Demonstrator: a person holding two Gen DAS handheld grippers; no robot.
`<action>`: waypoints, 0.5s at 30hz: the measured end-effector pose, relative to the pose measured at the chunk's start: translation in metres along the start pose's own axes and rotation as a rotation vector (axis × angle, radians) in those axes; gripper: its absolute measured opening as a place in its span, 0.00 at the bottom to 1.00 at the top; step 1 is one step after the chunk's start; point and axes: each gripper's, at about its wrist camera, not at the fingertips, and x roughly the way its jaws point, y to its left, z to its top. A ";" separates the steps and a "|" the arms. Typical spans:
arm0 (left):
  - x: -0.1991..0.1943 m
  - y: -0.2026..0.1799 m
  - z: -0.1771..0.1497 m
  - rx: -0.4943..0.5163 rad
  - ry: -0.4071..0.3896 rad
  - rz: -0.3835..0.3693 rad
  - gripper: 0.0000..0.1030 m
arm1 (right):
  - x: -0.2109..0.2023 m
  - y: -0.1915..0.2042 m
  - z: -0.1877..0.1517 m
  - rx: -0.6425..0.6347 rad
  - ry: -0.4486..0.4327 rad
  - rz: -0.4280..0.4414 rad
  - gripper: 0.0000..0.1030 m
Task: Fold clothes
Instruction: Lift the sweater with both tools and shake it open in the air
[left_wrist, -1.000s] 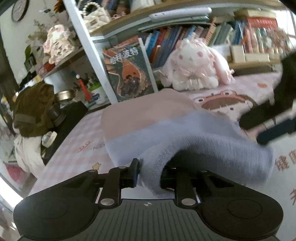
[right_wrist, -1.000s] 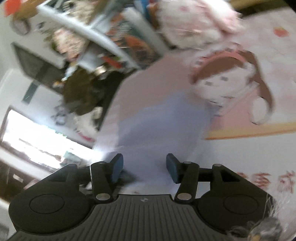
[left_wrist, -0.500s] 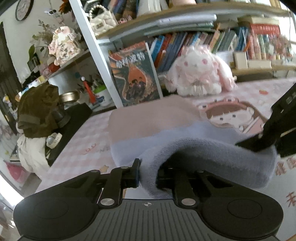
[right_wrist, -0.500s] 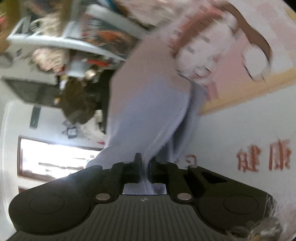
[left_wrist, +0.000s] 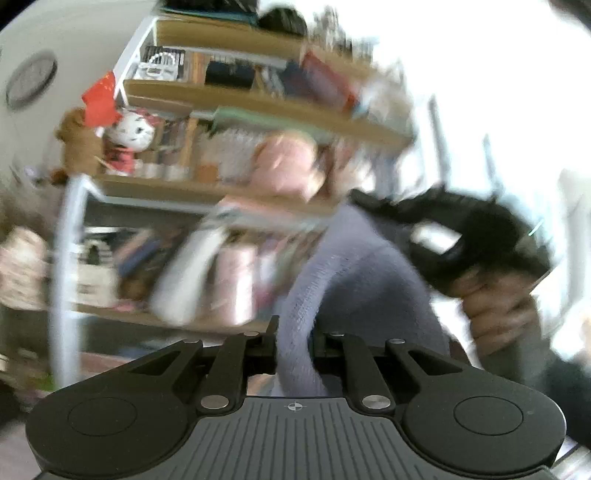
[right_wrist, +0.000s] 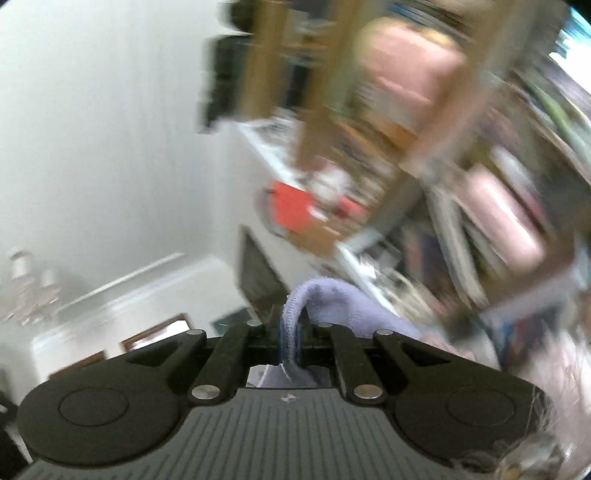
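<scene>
Both grippers are clamped on the garment (left_wrist: 354, 280) — left gripper (left_wrist: 293, 339) pinching a thick fold, right gripper (right_wrist: 291, 332) nipping a hemmed edge. The cloth is slung between them, long axis running hand to hand, up in front of the shelves (left_wrist: 236, 96).

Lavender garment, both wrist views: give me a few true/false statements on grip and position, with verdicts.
1. The left gripper is shut on the lavender garment. True.
2. The right gripper is open and empty. False: it is clamped on a thin hemmed edge of the garment.
3. The garment lies flat on the table. False: it hangs between the two grippers, in front of the bookshelf.
4. The left wrist view shows a hand holding the right gripper. True.
</scene>
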 end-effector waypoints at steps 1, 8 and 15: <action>0.000 0.006 -0.001 -0.041 0.011 -0.021 0.12 | 0.009 0.006 0.007 -0.017 0.021 0.005 0.06; 0.010 0.066 -0.080 -0.214 0.341 0.258 0.18 | 0.082 -0.050 -0.053 -0.028 0.322 -0.290 0.06; -0.002 0.090 -0.118 -0.209 0.524 0.504 0.24 | 0.139 -0.151 -0.156 -0.014 0.583 -0.597 0.06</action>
